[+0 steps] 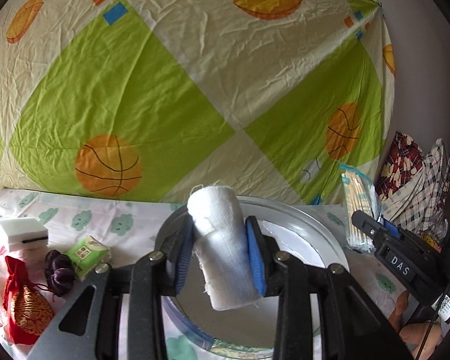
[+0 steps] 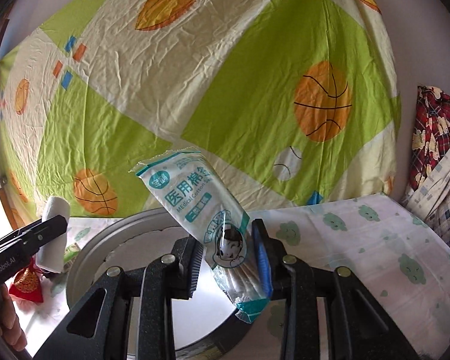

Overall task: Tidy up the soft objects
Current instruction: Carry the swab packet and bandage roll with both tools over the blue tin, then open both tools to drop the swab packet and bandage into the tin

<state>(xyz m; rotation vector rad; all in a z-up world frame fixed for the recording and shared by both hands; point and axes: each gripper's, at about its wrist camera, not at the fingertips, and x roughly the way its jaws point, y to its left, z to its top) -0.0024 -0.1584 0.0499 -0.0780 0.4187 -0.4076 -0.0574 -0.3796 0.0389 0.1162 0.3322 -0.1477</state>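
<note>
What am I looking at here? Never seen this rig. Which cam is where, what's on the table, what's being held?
No robot arm: a person holds a two-finger gripper in each hand, and each gripper carries a fisheye camera looking forward along its fingers, so the black linkage at the bottom of each picture is that gripper's own.

Left wrist view: the left gripper is shut on a white gauze roll. The right gripper shows at the right edge.

Right wrist view: the right gripper is shut on a packet of medical cotton swabs.

Both hang above a round grey tray on a table under a cloud-print cloth. At the left of the table lie a white sponge block, a green tissue pack, a purple pouch and a red and gold pouch. A ball-print sheet hangs behind.
</note>
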